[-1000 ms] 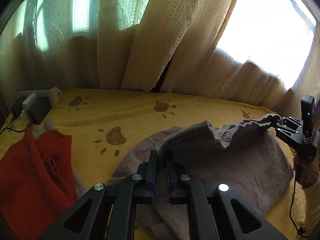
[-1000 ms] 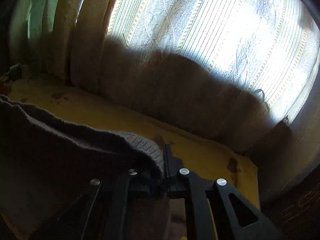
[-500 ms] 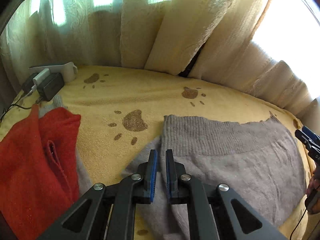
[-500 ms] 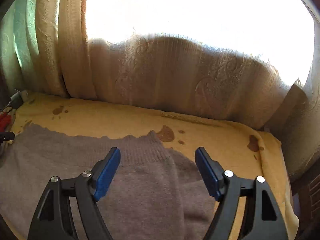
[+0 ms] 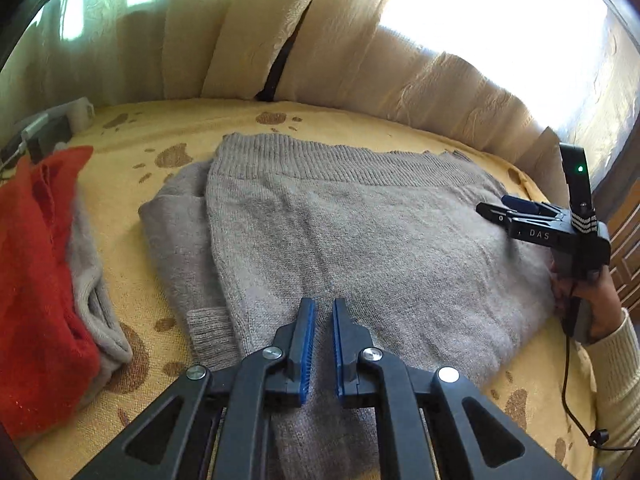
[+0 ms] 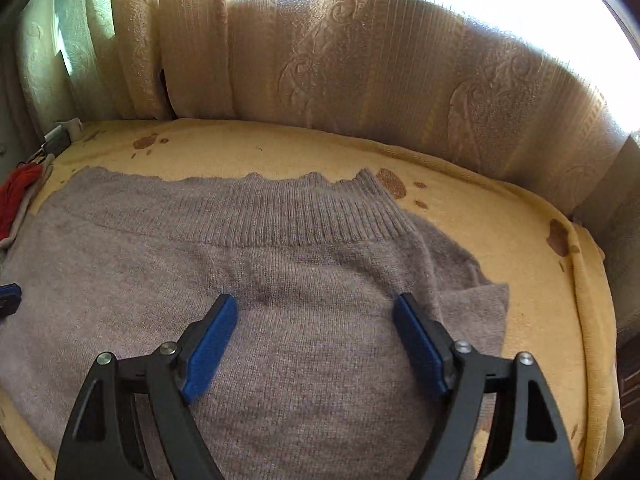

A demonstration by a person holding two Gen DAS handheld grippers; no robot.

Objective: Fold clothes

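The grey sweater lay spread flat over the middle of the yellow paw-print blanket, folded over, ribbed hem toward 12 o'clock, near the curtains. In the right wrist view a bare strip of blanket ran between the hem and the curtains from 10 to 2 o'clock; a wider bare band ran down the 3 o'clock side to the blanket's edge. In the left wrist view there was free blanket at 11 to 12 o'clock, less at 9 o'clock, where a red garment sat on top of another grey piece, just beside the sweater's tucked sleeve. A ribbed cuff stuck out at 7 o'clock. A white power strip with plugs sat at 10 o'clock, at the blanket's far corner.

The sweater surface was mostly smooth with light ripples; a lower layer poked out at 3 o'clock in the right view.

The left gripper hung above the sweater's near edge, jaws narrow, a thin gap between the blue pads, nothing held. The right gripper was wide apart over the sweater, holding nothing; seen from the left camera it sat at 3 o'clock by the sweater's side edge, held in a hand.
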